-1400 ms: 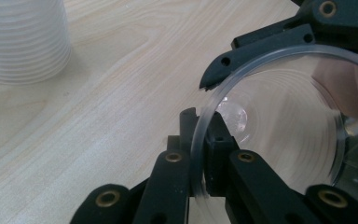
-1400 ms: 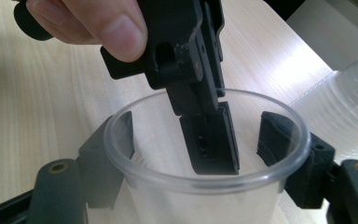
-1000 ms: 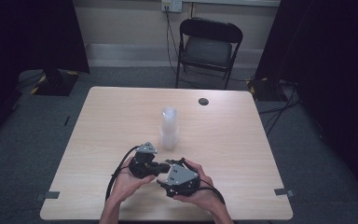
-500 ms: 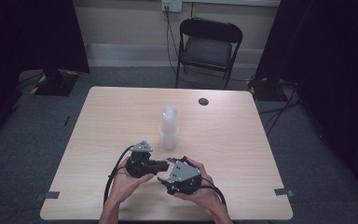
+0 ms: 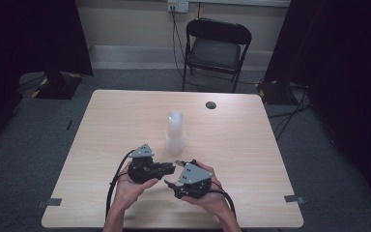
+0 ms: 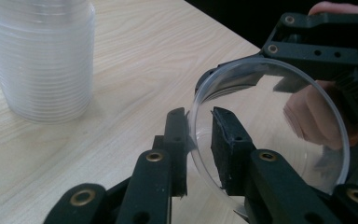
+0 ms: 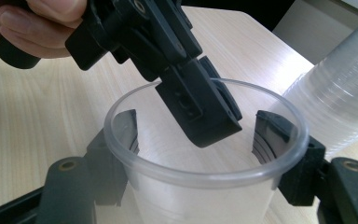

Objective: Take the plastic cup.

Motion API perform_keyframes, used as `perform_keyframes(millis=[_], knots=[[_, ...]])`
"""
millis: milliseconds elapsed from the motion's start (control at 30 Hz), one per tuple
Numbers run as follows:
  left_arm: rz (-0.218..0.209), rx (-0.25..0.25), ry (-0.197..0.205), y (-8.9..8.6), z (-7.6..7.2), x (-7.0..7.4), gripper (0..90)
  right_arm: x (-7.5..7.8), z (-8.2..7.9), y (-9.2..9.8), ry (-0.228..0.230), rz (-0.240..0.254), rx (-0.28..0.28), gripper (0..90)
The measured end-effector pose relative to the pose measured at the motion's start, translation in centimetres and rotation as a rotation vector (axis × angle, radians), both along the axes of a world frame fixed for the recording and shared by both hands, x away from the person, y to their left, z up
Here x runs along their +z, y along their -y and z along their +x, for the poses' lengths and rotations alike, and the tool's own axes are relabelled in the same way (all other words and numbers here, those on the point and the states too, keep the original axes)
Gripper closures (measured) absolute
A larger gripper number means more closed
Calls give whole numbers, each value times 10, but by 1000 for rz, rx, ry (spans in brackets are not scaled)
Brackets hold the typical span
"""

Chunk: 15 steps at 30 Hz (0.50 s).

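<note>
A single clear plastic cup (image 7: 205,186) lies sideways in my right gripper (image 7: 199,119), which is shut on its wall from outside, one jaw on each side. My left gripper (image 6: 198,116) straddles the rim of that cup (image 6: 270,130), one jaw inside and one outside. Its jaws have just been opening, and a gap shows at the inner pad. In the high view the left gripper (image 5: 169,168) and right gripper (image 5: 174,173) meet tip to tip near the table's front edge. A tall stack of clear cups (image 5: 175,131) stands just beyond them, and it also shows as the stack (image 6: 42,56) and the stack (image 7: 340,93) in the two gripper views.
A small black round object (image 5: 210,105) lies near the far edge of the wooden table (image 5: 251,159). A black folding chair (image 5: 217,48) stands behind the table. Dark curtains hang on both sides, and cables trail from the grippers toward the person.
Both hands have stayed almost in place near the front edge. The left gripper has shifted slightly to the left.
</note>
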<state>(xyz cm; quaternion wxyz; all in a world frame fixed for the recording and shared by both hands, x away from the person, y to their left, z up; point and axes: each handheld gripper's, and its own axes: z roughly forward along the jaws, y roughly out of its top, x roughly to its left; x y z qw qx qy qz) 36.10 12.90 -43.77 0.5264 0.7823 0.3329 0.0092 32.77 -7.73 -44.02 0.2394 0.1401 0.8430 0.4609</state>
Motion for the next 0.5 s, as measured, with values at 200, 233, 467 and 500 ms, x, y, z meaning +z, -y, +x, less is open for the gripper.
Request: perform_keyframes(millis=[200, 233, 467, 500], knots=[[-14, 13, 29, -2, -3, 2, 737, 0, 2, 4, -9, 3, -22, 307], [-25, 12, 28, -3, -3, 2, 737, 1, 2, 5, -11, 5, -28, 307], [-43, 26, 51, -5, -6, 5, 705, 3, 1, 9, -14, 24, -55, 306], [-45, 32, 56, -6, -6, 5, 697, 3, 1, 9, -22, 29, -57, 306]])
